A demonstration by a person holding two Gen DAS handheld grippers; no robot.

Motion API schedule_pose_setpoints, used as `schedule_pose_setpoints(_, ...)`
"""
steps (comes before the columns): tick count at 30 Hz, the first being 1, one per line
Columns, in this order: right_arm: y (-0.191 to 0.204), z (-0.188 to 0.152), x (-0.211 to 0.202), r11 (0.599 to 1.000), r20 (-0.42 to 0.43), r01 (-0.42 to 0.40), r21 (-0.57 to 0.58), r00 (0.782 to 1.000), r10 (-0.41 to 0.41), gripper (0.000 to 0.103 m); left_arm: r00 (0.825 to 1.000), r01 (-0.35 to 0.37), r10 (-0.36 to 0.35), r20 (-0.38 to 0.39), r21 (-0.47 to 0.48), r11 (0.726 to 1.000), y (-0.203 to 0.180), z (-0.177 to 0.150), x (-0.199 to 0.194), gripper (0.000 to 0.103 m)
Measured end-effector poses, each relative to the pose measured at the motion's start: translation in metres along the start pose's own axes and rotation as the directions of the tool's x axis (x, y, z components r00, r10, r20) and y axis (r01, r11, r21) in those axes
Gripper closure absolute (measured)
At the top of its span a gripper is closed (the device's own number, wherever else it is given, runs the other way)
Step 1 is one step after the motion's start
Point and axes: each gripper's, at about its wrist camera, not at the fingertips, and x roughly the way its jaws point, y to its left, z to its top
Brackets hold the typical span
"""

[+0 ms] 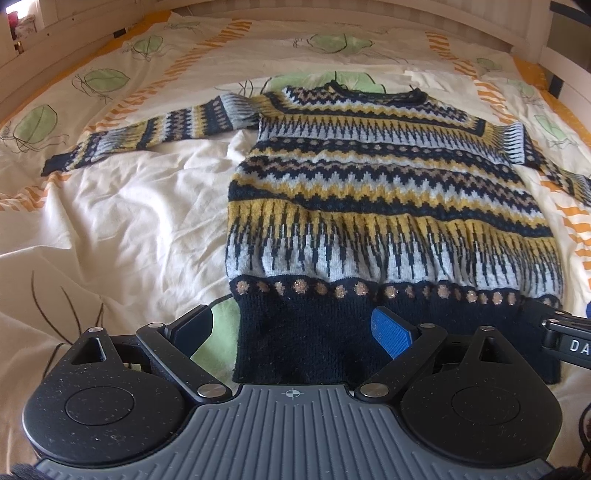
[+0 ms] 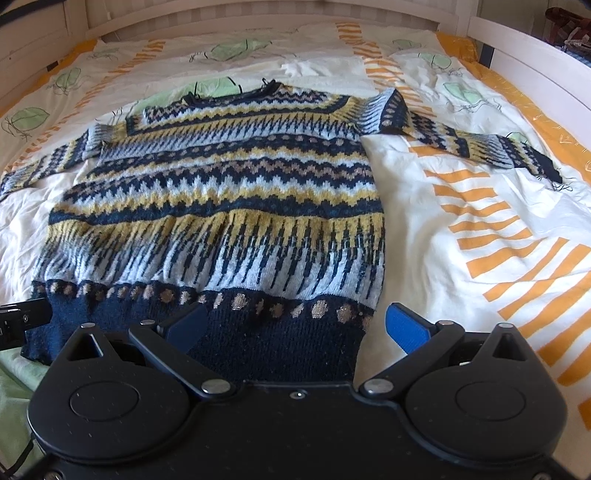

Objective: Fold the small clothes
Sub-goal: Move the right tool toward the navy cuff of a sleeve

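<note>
1 sweater (image 1: pixel 388 192) with 2 sleeves, 1 duvet (image 1: pixel 129 221), 2 hand-held grippers: left (image 1: pixel 295 332), right (image 2: pixel 299 328).

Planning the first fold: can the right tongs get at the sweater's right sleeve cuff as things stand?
Probably yes. The right tongs are open at the sweater's hem, and the right sleeve cuff lies flat on bare duvet ahead to the right, with nothing over it or in between.

Sweater (image 1: pixel 388 206): flat on the duvet (image 1: pixel 122 221), neckline toward the headboard (image 2: pixel 258 14), hem nearest the grippers, sleeves spread to either side. Left gripper (image 1: pixel 295 332) over hem's left corner; right gripper (image 2: pixel 295 328) over its right corner.
</note>
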Motion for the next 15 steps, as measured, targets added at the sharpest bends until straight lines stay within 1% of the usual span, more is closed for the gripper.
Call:
schedule_pose_setpoints(7,-0.002,0.0,0.025,1.0,-0.086,0.017,-0.011,0.996,-0.018,0.001,0.998,-0.002,0.001,-0.055,-0.008,1.0,0.0,-0.001,0.023,0.009)
schedule_pose_setpoints(10,-0.006,-0.001,0.032,1.0,-0.113,0.001,0.007,0.994,-0.001,0.001,0.997,-0.008,0.008,-0.083,-0.005,1.0,0.001,-0.002,0.034,0.009)
schedule_pose_setpoints(15,-0.011,-0.001,0.04,0.999,-0.149,-0.027,0.047,0.988,0.034,0.001,0.992,0.002,-0.004,-0.125,-0.019,1.0,0.003,-0.005,0.05,0.008)
